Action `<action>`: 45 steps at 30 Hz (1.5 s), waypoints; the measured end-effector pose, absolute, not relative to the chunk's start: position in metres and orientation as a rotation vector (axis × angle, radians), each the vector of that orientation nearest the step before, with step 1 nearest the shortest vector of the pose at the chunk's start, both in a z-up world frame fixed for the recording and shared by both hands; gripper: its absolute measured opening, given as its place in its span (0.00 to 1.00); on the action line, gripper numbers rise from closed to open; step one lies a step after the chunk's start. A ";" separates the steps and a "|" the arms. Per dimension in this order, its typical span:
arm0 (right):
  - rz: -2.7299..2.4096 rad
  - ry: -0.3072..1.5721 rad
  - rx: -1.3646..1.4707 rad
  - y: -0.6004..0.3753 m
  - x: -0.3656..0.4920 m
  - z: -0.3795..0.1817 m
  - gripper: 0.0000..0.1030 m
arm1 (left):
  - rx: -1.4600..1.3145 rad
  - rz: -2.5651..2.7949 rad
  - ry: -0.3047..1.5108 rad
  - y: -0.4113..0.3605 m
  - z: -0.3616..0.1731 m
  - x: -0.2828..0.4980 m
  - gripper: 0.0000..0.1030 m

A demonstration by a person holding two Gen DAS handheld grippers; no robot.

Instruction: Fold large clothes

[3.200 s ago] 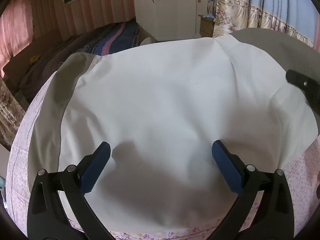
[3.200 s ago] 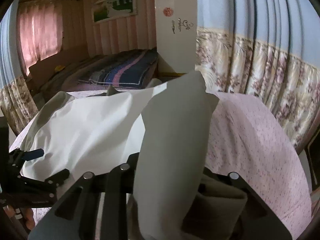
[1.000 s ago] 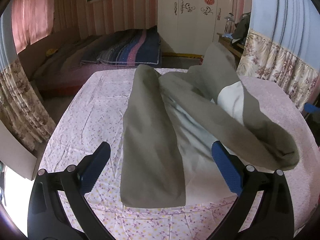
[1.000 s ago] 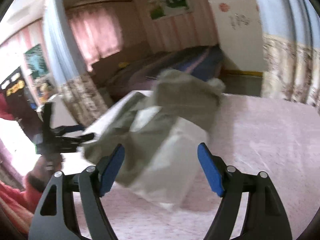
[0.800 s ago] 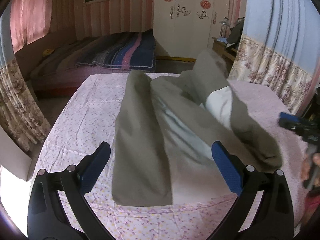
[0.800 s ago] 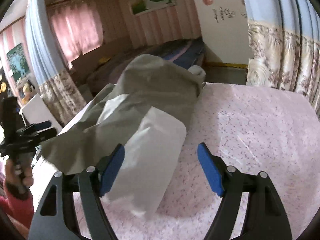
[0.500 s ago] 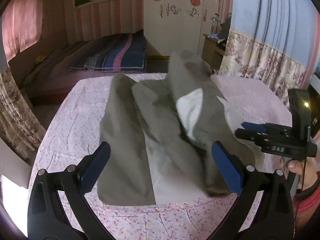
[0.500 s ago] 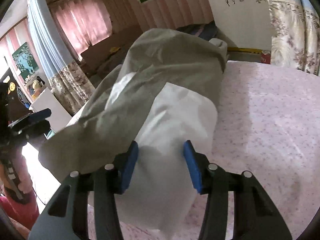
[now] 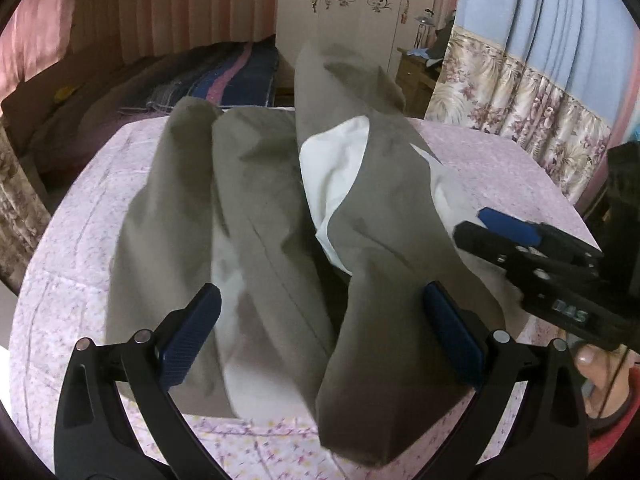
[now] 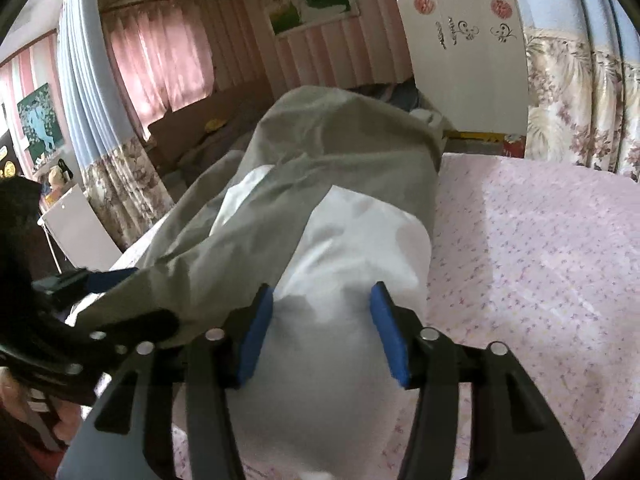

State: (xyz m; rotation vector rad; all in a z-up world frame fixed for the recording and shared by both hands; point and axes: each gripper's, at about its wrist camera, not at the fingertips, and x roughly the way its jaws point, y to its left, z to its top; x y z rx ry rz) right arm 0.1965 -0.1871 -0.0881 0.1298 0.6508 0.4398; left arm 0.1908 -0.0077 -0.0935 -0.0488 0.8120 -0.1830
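A large grey-green garment with white lining [image 9: 276, 216] lies rumpled in long folds on the table with the pink floral cloth [image 9: 72, 240]. My left gripper [image 9: 320, 332] is open and empty, above the garment's near edge. My right gripper [image 10: 326, 332] is partly closed, its blue pads on either side of a white lining flap [image 10: 352, 264] at the garment's right edge; the pads are still apart. The right gripper also shows in the left wrist view [image 9: 504, 228], at the garment's right side. The left gripper shows at the left of the right wrist view [image 10: 92, 280].
A bed with a striped blanket [image 9: 224, 76] lies beyond the table. A white wardrobe [image 9: 344, 8] stands at the back, floral curtains [image 9: 520, 100] on the right, a wooden side table [image 9: 416, 68] near them. A white box [image 10: 76, 232] stands left of the table.
Both grippers let go of the garment, which dropped into folds on the table. My right gripper then moved in over the white flap and narrowed its jaws. My left gripper stayed open.
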 end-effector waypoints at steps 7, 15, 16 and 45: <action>0.403 0.671 0.192 -0.209 0.195 -0.098 0.72 | -0.125 -0.289 0.852 -0.006 -0.109 0.210 0.56; 0.437 0.687 0.237 -0.198 0.197 -0.106 0.77 | -0.116 -0.355 0.818 -0.008 -0.102 0.210 0.23; 0.438 0.684 0.226 -0.194 0.196 -0.105 0.77 | -0.105 -0.353 0.804 -0.007 -0.099 0.207 0.20; 0.450 0.722 -0.159 -0.100 0.229 -0.080 0.81 | 0.125 -0.017 0.821 0.092 -0.122 0.199 0.10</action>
